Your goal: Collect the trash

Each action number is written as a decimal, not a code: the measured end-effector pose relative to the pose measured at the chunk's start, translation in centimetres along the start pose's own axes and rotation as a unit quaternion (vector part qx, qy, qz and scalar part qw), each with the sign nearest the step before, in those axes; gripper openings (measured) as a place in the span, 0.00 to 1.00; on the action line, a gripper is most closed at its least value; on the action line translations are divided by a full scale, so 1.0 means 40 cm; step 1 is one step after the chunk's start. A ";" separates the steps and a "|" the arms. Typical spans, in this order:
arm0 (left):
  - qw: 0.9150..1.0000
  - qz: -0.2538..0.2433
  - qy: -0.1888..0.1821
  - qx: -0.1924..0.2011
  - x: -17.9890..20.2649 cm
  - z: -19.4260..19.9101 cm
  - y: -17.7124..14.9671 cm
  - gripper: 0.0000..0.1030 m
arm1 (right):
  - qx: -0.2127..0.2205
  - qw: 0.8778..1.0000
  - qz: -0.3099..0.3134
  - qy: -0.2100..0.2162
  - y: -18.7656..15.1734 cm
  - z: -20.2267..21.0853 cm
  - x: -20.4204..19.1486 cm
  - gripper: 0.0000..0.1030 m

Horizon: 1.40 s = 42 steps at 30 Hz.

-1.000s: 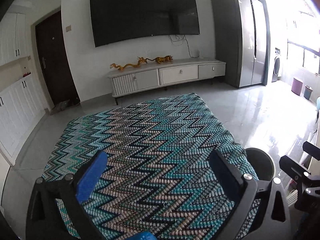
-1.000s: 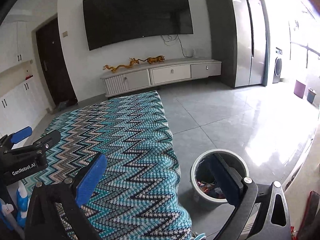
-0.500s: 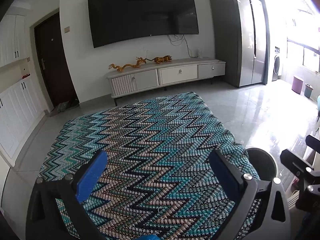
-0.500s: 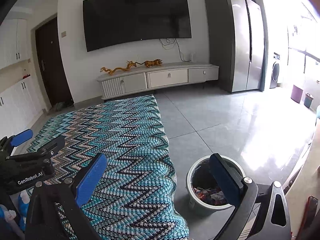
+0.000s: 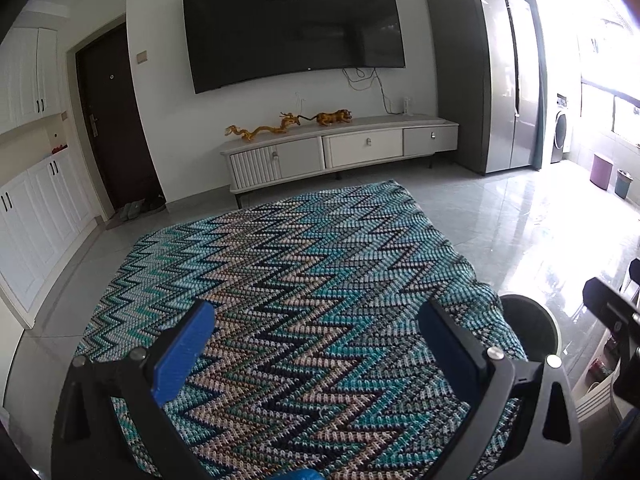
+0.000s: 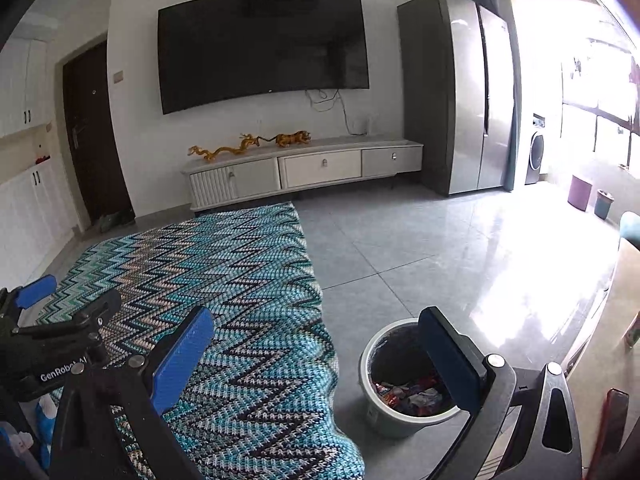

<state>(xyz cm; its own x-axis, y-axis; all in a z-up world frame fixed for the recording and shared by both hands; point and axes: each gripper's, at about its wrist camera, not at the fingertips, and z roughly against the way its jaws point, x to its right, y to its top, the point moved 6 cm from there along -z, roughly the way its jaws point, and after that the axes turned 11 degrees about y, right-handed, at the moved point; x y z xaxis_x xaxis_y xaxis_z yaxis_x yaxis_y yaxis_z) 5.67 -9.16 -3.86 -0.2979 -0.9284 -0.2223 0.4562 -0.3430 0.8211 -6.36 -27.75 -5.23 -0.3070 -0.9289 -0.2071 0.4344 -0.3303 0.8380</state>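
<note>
Both grippers are up in the air with nothing in them. The left gripper (image 5: 316, 344) has its blue fingers spread wide over the zigzag rug (image 5: 288, 300), and the right gripper (image 6: 320, 350) is spread just as wide, empty too.

The thing that matters is the trash bin (image 6: 384, 420). It stands on the grey tile just off the rug's right edge, near the rug's front right corner, and in the right wrist view it sits low and right of centre, partly behind that gripper's right finger. So the right gripper is clearly the nearer one; from the left wrist view only the bin's dark rim (image 5: 536, 316) peeks out past the rug edge.

The bin is round and upright, pale grey outside, dark liner inside, with a heap of crumpled wrappers (image 6: 408, 394) in red, white and dark colours at the bottom. No loose trash shows on the rug or the tile in either view, so the collecting looks about done, or the next bit is out of frame.
</note>
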 end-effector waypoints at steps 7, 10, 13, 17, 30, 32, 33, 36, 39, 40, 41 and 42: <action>1.000 -0.005 -0.003 -0.003 0.015 0.023 -0.014 1.00 | 0.008 1.000 -0.008 -0.007 -0.006 0.016 0.010 1.00; 1.000 -0.009 0.008 -0.003 0.013 0.029 -0.018 1.00 | 0.007 1.000 -0.013 -0.005 -0.015 0.016 0.011 1.00; 1.000 -0.011 0.015 -0.002 0.012 0.035 -0.019 1.00 | 0.008 1.000 -0.013 -0.007 -0.019 0.020 0.010 1.00; 1.000 -0.019 0.017 0.002 0.017 0.044 -0.021 1.00 | 0.009 1.000 -0.012 -0.008 -0.025 0.027 0.006 1.00; 0.999 -0.030 0.019 0.011 0.043 0.061 -0.018 1.00 | 0.008 1.000 -0.021 -0.009 -0.037 0.026 0.026 1.00; 0.999 -0.032 0.019 0.011 0.046 0.060 -0.017 1.00 | 0.007 1.000 -0.024 -0.009 -0.039 0.022 0.030 1.00; 0.999 -0.032 0.021 0.011 0.049 0.058 -0.017 1.00 | 0.007 1.000 -0.024 -0.009 -0.039 0.020 0.031 1.00; 0.999 -0.033 0.023 0.013 0.049 0.055 -0.016 1.00 | 0.005 1.000 -0.028 -0.008 -0.046 0.018 0.030 1.00; 0.999 -0.035 0.026 0.016 0.051 0.054 -0.014 1.00 | 0.004 1.000 -0.030 -0.005 -0.047 0.014 0.031 1.00; 0.999 -0.034 0.027 0.016 0.053 0.053 -0.014 1.00 | 0.004 1.000 -0.030 -0.005 -0.046 0.013 0.031 1.00; 0.999 -0.033 0.027 0.016 0.053 0.052 -0.013 1.00 | 0.004 1.000 -0.030 -0.004 -0.046 0.013 0.033 1.00; 0.999 -0.031 0.027 0.016 0.053 0.051 -0.012 1.00 | 0.004 1.000 -0.030 -0.004 -0.046 0.013 0.033 1.00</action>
<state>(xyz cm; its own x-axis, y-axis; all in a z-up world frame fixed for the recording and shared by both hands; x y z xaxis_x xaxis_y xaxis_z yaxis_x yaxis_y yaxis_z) 3.12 -10.66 -3.65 -0.2780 -0.9122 -0.3012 0.4116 -0.3964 0.8206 -8.01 -28.29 -6.77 -0.3401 -0.9057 -0.2531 0.4081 -0.3846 0.8280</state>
